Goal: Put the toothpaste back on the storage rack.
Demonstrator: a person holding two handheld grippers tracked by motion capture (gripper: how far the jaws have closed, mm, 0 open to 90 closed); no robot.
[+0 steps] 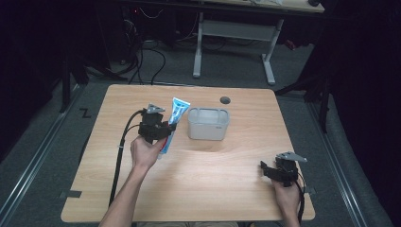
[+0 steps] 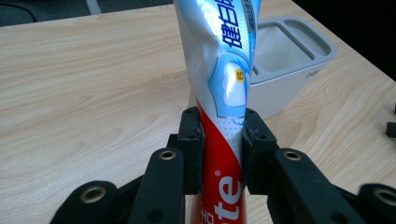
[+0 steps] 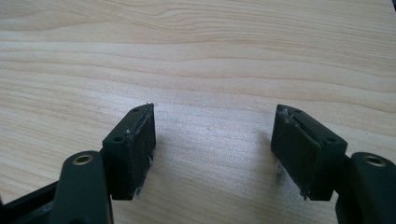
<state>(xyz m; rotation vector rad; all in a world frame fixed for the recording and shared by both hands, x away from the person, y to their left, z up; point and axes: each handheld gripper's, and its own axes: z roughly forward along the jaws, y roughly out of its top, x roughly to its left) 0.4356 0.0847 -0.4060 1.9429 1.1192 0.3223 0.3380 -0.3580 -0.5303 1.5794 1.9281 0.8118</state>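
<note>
Left gripper (image 2: 219,140) clamped on the red, white and blue plastic toothpaste tube (image 2: 224,70), pads pinching its red lower part; tube (image 1: 176,116) raised off the light wooden table (image 1: 213,184), tilted toward the far edge, just left of the white rectangular plastic holder (image 1: 208,124) at table centre, apart from it. Right gripper (image 1: 269,170) near the right near corner, jaws spread wide over bare wood, gripping nothing (image 3: 212,140).

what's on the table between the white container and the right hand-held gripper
Nothing: in the high view, only bare wood lies between the white container and the right hand-held gripper.
</note>
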